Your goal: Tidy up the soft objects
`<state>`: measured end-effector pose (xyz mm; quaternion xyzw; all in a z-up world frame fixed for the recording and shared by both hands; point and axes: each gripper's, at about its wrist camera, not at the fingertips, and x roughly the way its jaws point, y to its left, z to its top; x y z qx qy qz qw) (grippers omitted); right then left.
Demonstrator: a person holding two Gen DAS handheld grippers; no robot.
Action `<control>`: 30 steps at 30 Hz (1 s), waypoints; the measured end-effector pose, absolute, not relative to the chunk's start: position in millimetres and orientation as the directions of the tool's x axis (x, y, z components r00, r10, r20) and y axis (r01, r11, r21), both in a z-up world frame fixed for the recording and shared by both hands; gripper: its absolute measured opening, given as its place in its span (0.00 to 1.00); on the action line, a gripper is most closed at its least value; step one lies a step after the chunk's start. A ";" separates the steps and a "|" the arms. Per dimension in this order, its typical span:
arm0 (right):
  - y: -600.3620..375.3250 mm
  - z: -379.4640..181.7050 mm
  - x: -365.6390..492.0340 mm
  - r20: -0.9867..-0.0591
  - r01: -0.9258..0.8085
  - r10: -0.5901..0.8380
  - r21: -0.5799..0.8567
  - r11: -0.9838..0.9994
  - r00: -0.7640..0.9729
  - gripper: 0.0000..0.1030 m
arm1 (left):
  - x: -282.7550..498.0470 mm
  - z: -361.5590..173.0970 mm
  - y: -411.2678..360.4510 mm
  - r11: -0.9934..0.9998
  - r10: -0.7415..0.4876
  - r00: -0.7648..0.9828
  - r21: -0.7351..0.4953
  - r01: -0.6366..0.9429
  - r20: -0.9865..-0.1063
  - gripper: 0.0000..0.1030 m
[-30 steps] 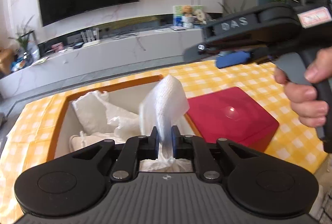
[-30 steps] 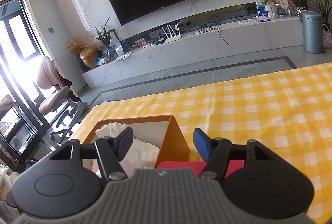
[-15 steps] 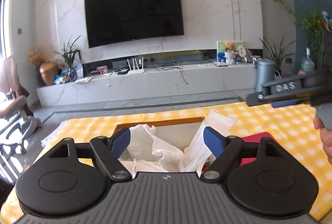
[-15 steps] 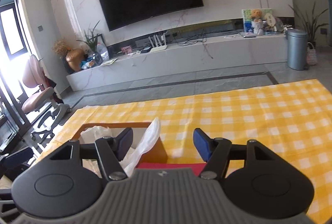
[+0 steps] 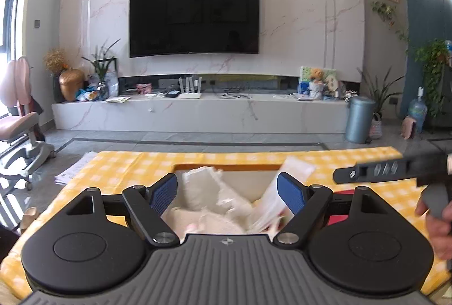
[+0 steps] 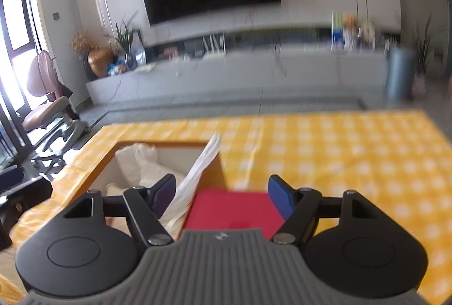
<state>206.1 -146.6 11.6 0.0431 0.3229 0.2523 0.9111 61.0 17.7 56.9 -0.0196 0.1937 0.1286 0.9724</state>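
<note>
Left gripper [image 5: 227, 190] fingers, clamped a second ago, are standing apart; thin white crinkled sheet [image 5: 278, 192] is leaning inside orange-rimmed box [image 5: 226, 167]; right gripper [image 6: 221, 193] fingers are opening, empty.

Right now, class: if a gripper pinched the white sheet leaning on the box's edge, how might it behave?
The white sheet sags over the orange box wall, so probably floppy. It looks thin, likely light. It rests unsupported, so a nudge might slide it off.

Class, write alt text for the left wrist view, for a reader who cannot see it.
The open left hand-held gripper hovers over an orange box of white soft items on a yellow checked tablecloth. A television hangs beyond.
</note>
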 end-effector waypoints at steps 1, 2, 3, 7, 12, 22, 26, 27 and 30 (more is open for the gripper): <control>-146.5 10.6 212.9 -0.576 -0.429 0.517 0.294 0.854 0.634 0.68 | 60.4 54.5 22.4 0.964 0.252 0.890 0.014 -0.267 -0.380 0.91; -144.5 10.1 220.9 -0.574 -0.441 0.550 0.333 0.834 0.607 0.68 | 60.7 51.7 27.3 0.961 0.260 0.887 0.012 -0.277 -0.382 0.91; -140.6 9.6 229.0 -0.574 -0.444 0.564 0.352 0.824 0.593 0.67 | 62.3 48.9 32.6 0.957 0.269 0.881 0.005 -0.290 -0.388 0.92; -113.9 -0.5 265.2 -0.626 -0.366 0.492 0.330 0.870 0.605 0.65 | 71.0 39.4 51.5 0.946 0.270 0.861 -0.047 -0.320 -0.431 0.91; -84.3 -21.1 289.0 -0.631 -0.336 0.463 0.318 0.886 0.623 0.47 | 67.3 33.7 70.2 0.938 0.252 0.856 -0.105 -0.331 -0.451 0.91; -83.6 -10.4 289.9 -0.501 -0.275 0.678 0.656 0.703 0.537 0.00 | 43.3 36.7 116.7 0.862 0.127 0.891 -0.395 -0.316 -0.436 0.91; -73.5 22.6 277.0 -0.380 -0.335 0.773 0.739 0.584 0.508 0.00 | 41.4 40.4 119.4 0.859 0.164 0.886 -0.380 -0.344 -0.433 0.91; -67.4 29.9 273.6 -0.357 -0.351 0.792 0.752 0.559 0.495 0.00 | 43.2 40.7 117.6 0.858 0.187 0.878 -0.363 -0.364 -0.440 0.91; -53.1 36.2 267.3 -0.372 -0.382 0.780 0.713 0.587 0.504 0.00 | 49.1 40.3 112.4 0.863 0.231 0.857 -0.309 -0.399 -0.460 0.91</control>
